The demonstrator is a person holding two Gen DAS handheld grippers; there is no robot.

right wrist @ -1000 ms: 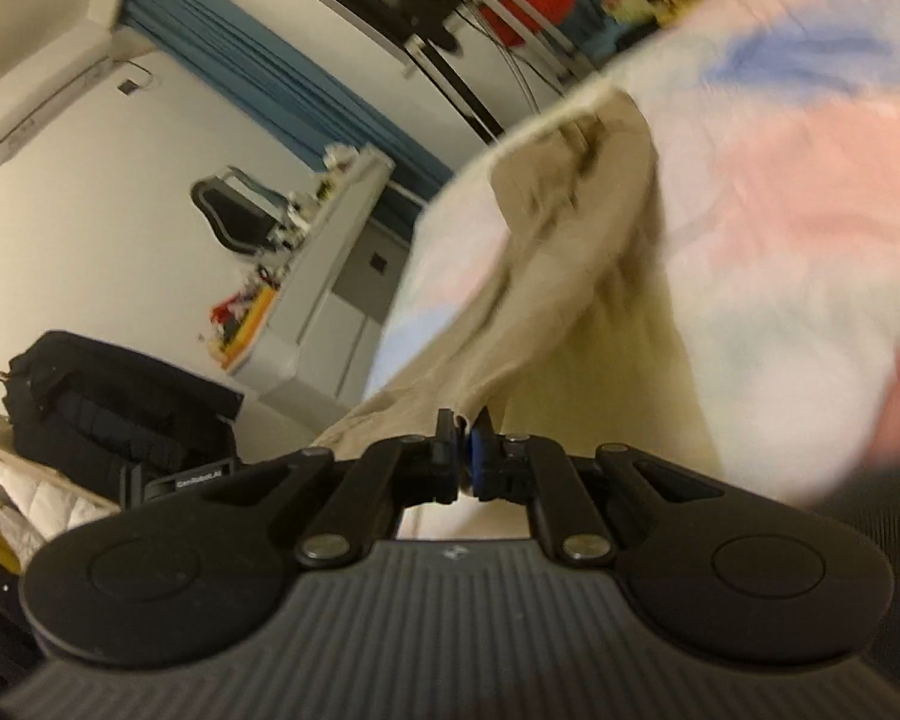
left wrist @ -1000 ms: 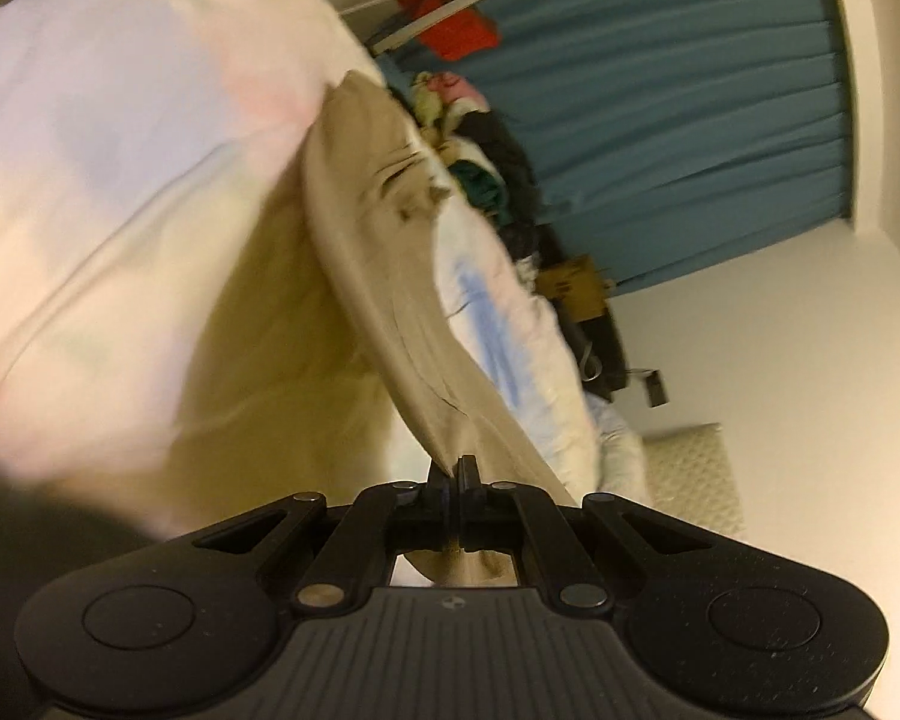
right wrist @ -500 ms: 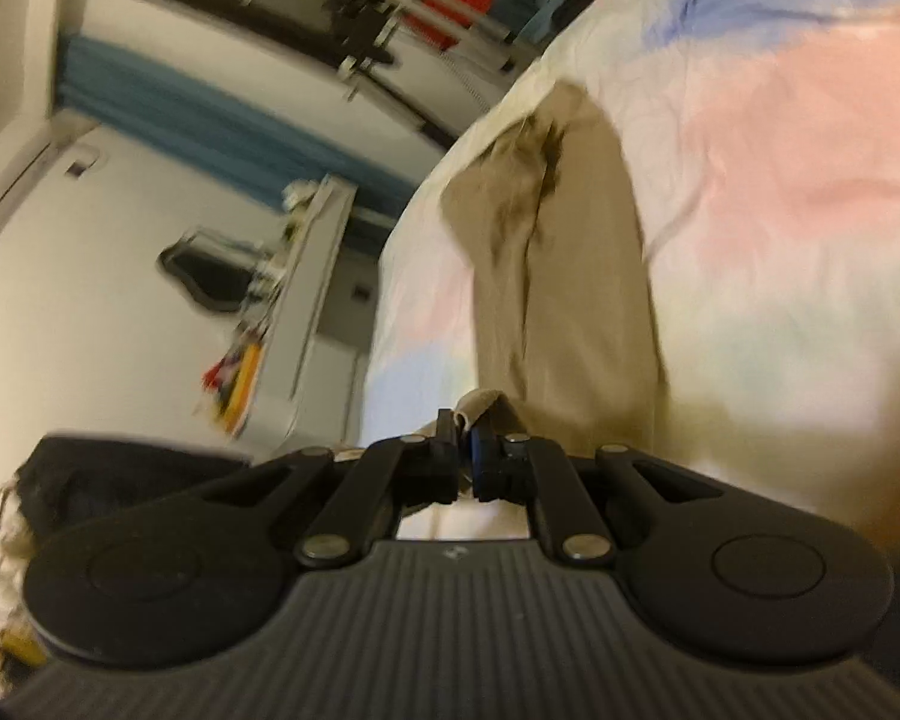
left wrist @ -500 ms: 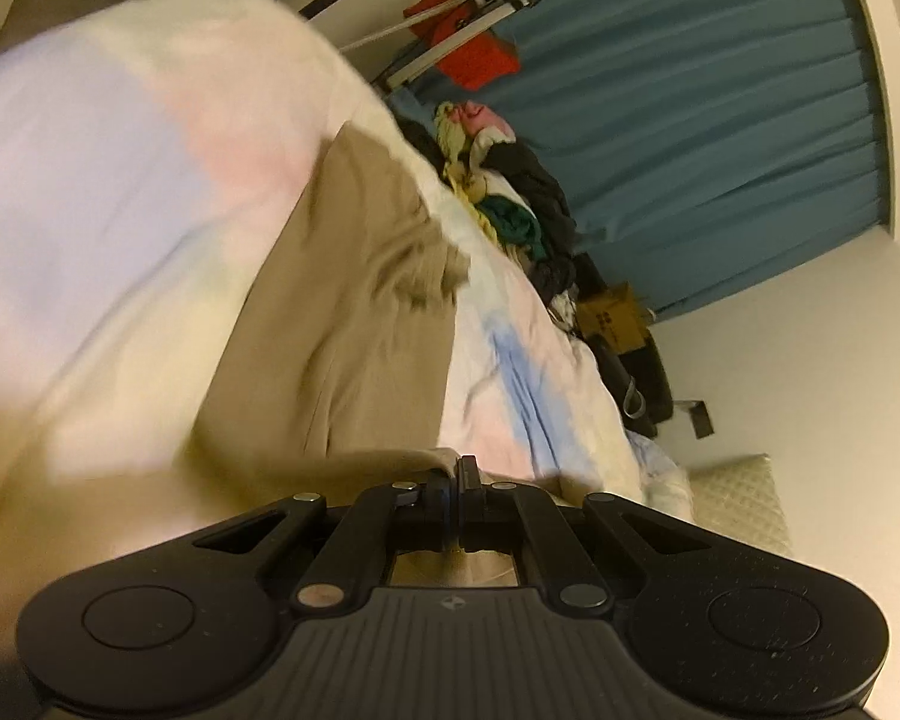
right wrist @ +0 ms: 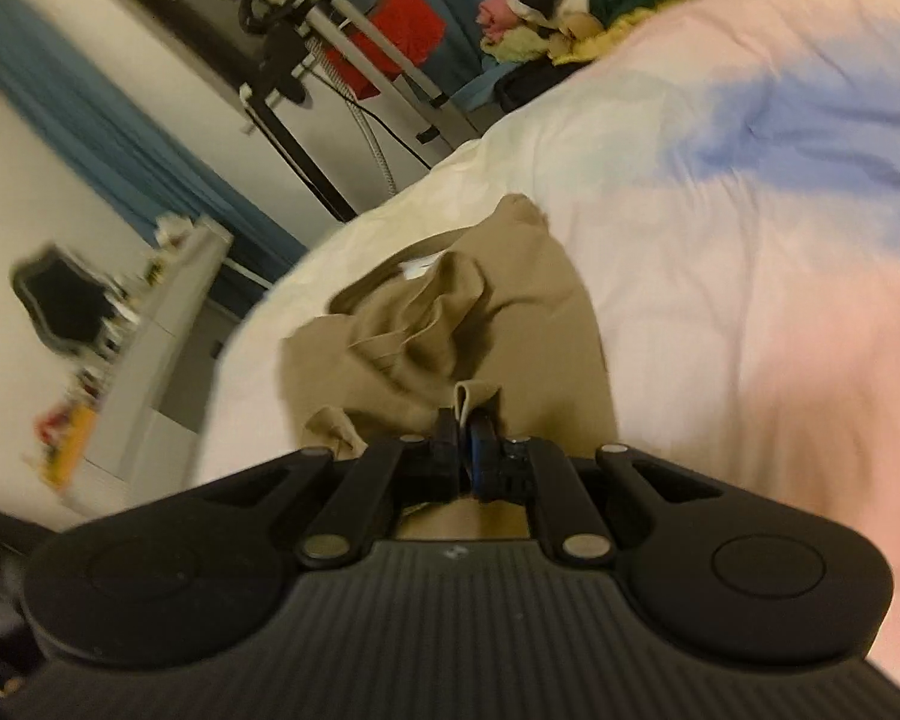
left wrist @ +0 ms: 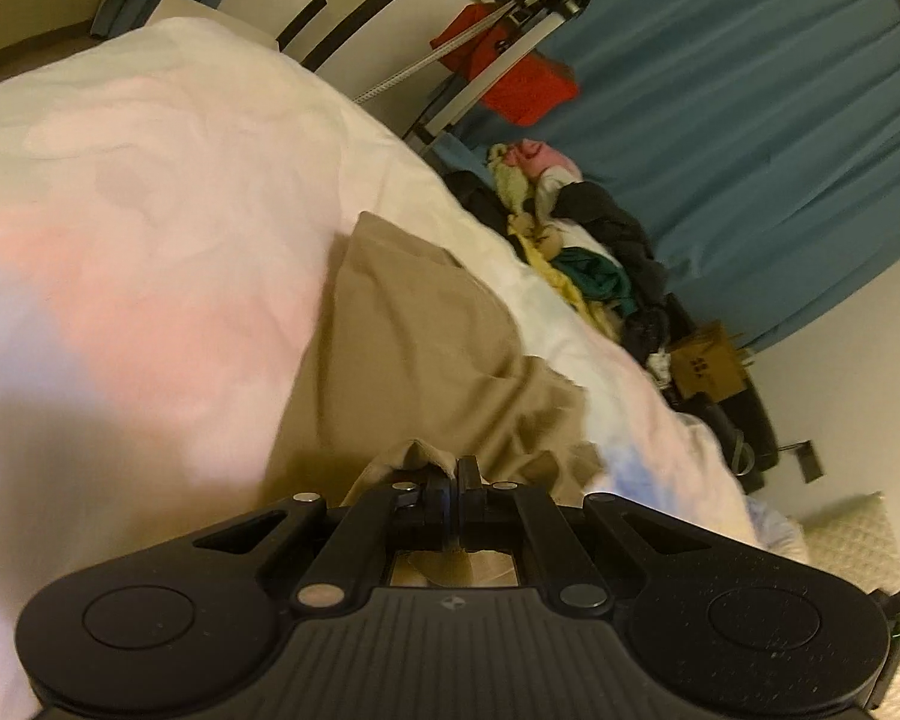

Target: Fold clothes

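Observation:
Tan trousers (left wrist: 426, 354) lie stretched out on a bed with a pastel pink, blue and white cover (left wrist: 150, 228). My left gripper (left wrist: 453, 471) is shut on one near end of the tan cloth, which bunches at the jaws. In the right wrist view the same trousers (right wrist: 462, 324) lie crumpled at their far end, and my right gripper (right wrist: 465, 420) is shut on a folded edge of them. Both grippers are low over the bed cover (right wrist: 750, 240).
A heap of mixed clothes (left wrist: 576, 252) lies at the far edge of the bed, also in the right wrist view (right wrist: 582, 6). A drying rack with a red item (left wrist: 510, 72) and a blue curtain (left wrist: 750, 120) stand behind. A white desk (right wrist: 156, 330) is at left.
Both grippers have carried the trouser ends forward and down over the garment. The cloth that hung taut from the grippers now lies slack and bunched on the bed.

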